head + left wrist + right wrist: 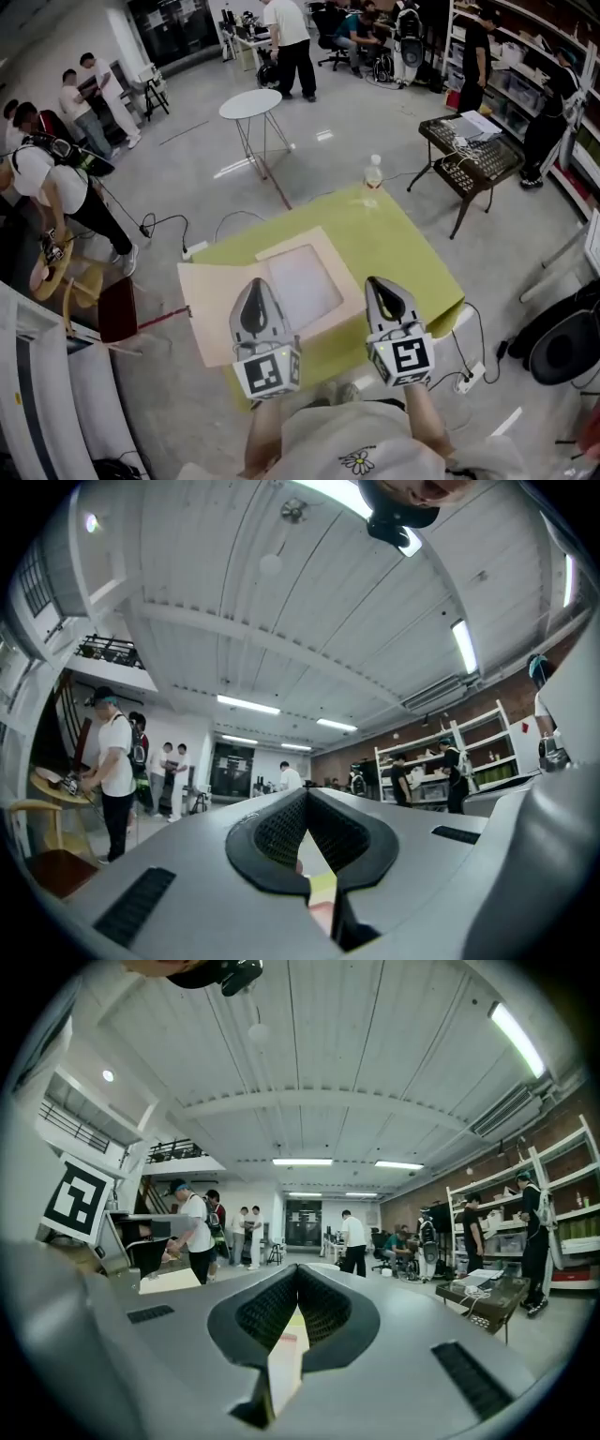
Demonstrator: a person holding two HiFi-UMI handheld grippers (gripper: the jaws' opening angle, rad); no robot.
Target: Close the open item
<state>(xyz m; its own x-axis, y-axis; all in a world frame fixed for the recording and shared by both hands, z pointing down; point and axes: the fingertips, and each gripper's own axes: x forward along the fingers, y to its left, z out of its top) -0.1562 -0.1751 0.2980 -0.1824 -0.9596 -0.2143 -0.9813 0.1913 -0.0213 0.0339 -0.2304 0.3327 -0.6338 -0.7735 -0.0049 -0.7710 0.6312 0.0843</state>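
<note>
We hold the left gripper (262, 283) and the right gripper (382, 281), both pressed together, over the open box (309, 274) on the table (398, 234).

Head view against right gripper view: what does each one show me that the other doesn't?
Only the head view: the whole box flat on the green table, the bottle at its far edge, and the left gripper and right gripper from above. Only the right gripper view: its jaws end-on, tips together, nothing held, and the ceiling lights. Both: the left gripper's marker cube, the black side table and people standing beyond.
</note>
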